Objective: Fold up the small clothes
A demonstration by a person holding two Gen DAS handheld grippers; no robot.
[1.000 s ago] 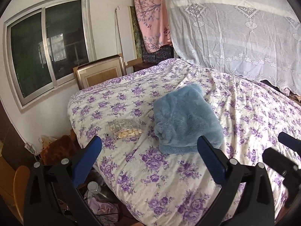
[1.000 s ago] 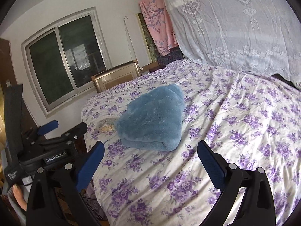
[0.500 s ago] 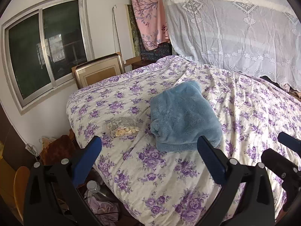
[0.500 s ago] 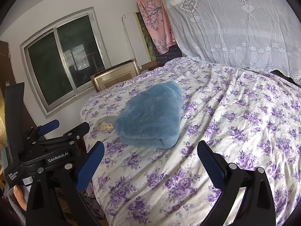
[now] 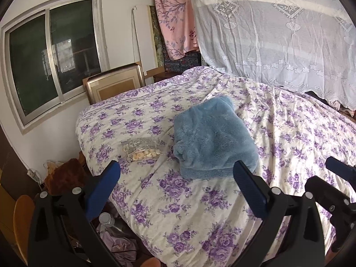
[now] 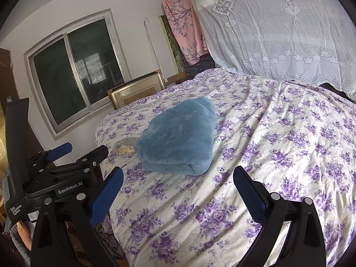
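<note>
The bed [image 5: 289, 133], the biggest thing here, is spreading out ahead of me under a white quilt printed with purple flowers. Behind it a white lace curtain [image 5: 278, 33] is hanging along the far side, and a dark sliding window [image 5: 51, 62] is sitting in the wall to my left, with a pink flowered cloth [image 5: 175, 20] hanging in the corner between them.

The blue fleece garment [image 5: 211, 138] is lying folded into a thick bundle on the quilt near the bed's left edge, its folded end facing me. It is resting just beyond my fingertips and nothing of mine is touching it.

I am holding my left claw [image 5: 175, 187] wide open and empty, low over the near corner of the bed. My right claw [image 6: 178, 189] is hanging just as wide and just as empty over the quilt on the near side of the garment.

A small clear packet of pale round pieces [image 5: 140, 149] is lying on the quilt just to the left of the garment.
</note>
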